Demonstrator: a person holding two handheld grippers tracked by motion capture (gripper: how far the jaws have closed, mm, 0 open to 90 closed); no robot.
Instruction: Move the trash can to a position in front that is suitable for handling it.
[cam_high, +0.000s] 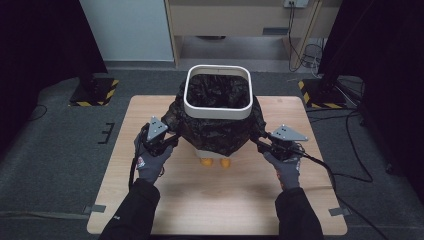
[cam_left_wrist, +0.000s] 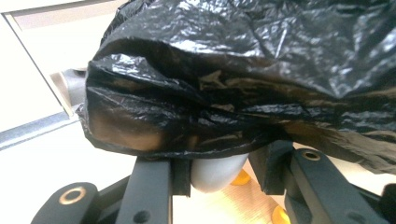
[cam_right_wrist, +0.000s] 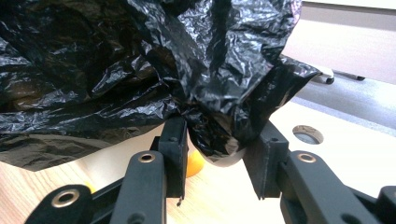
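Bin (cam_high: 218, 109), white, mid-table (cam_high: 150, 200), black liner (cam_high: 215, 131) draped over rim. Left gripper (cam_high: 173, 139), right gripper (cam_high: 261, 141): jaws half-wide around hanging liner edge at the bin's lower corners, pads not yet pinching. Advice: close on plastic only, evenly both sides, avoiding bin wall.

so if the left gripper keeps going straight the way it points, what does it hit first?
Probably the black bag's overhanging skirt just ahead of the left gripper, then the bin's pale side behind it; depth is unclear.
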